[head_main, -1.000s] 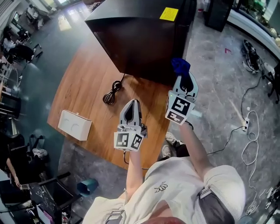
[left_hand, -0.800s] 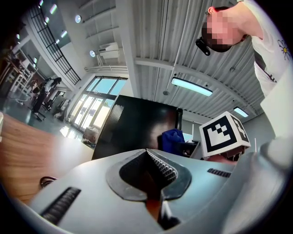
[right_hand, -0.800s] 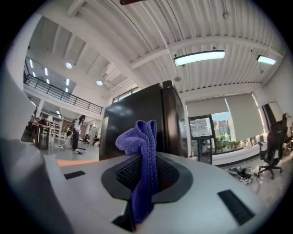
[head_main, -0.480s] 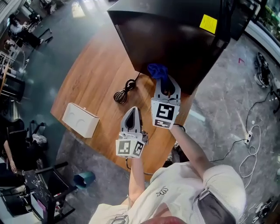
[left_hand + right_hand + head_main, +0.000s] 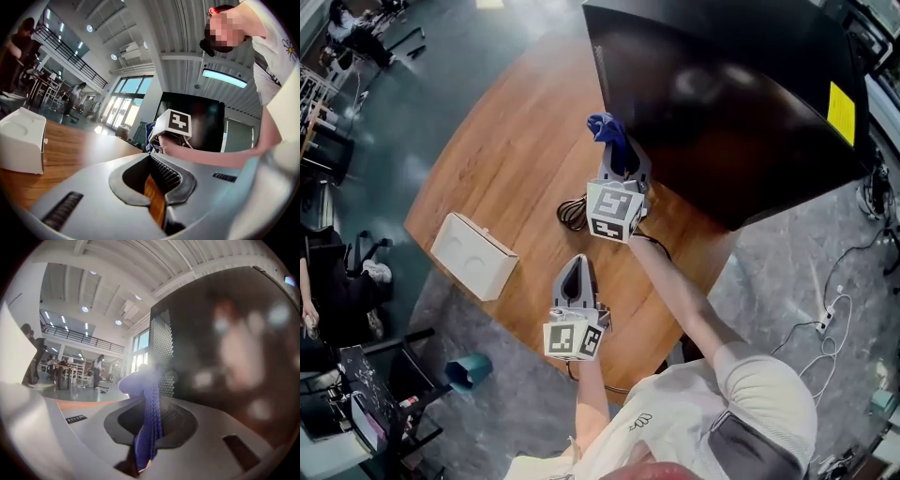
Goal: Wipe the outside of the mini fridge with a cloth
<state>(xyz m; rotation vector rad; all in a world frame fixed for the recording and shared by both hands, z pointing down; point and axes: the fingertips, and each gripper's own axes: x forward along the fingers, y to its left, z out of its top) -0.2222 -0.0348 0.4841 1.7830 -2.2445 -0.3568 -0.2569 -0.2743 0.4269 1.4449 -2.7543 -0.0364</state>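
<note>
**Right gripper view: cloth pinched at the fridge's corner**

Right gripper [image 5: 149,430] jaws were pressed together on a blue cloth [image 5: 143,390], its bunched end standing out past the tips. The mini fridge [image 5: 225,357] rose just beyond, filling the frame from 12 to 4 o'clock. Whether the cloth met its corner edge could not be told. In the head view the fridge's dark side ran from those jaws toward 3 o'clock, so the wipe likely called for a sweep that way. The left gripper [image 5: 576,272], at 7 o'clock of the right one and farther from the fridge, hung over the worktop [image 5: 506,159], jaws closed on nothing.
</note>
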